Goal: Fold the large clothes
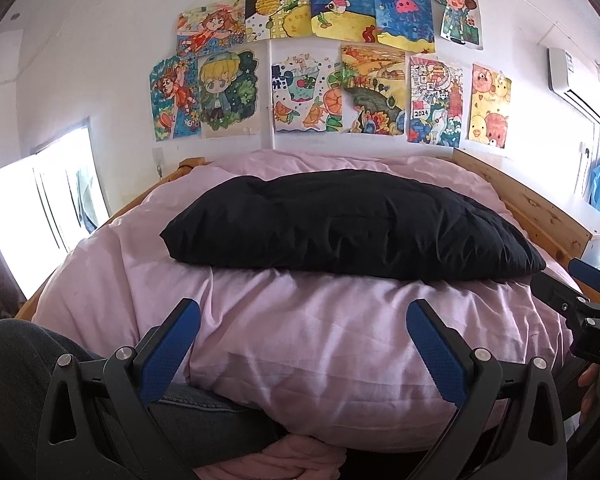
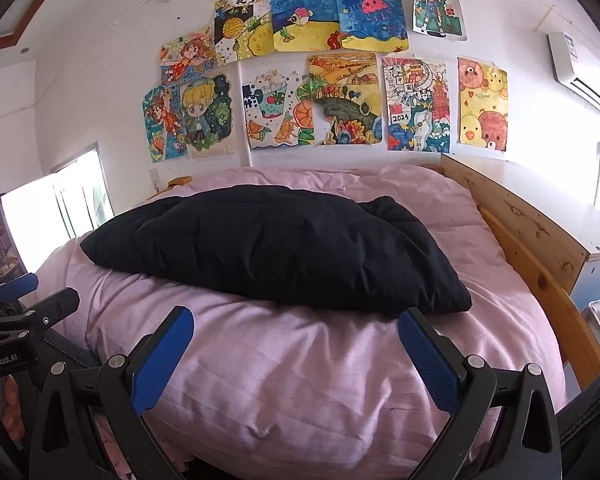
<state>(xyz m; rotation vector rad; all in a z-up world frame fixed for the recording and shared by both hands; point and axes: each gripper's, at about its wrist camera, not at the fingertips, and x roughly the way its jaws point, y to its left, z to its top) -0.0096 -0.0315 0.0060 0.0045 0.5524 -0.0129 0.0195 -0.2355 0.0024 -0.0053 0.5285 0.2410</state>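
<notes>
The black padded garment lies as a compact, roughly rectangular bundle on the pink duvet of the bed, its long side running across my view. Its near edge is a thick, rounded fold line; no sleeve, collar or hem hangs loose from any side that I can see. The far side is hidden behind its own bulk, so I cannot tell how neat it is there.

My left claw hovers near the front edge of the bed, jaws spread wide, with nothing between them; it is well short of the garment. My right claw hangs alongside, likewise wide open and empty, with one blue pad close under the bundle's near right corner but, as far as I can judge, not touching it.

Judged from this arrangement, the folding looks essentially complete: the garment is reduced to a single stacked block and both claws are free. What may remain is a final pressing or squaring of the edges, or moving the bundle aside.

Around the bed runs a wooden frame; above it, children's drawings cover the white wall.
</notes>
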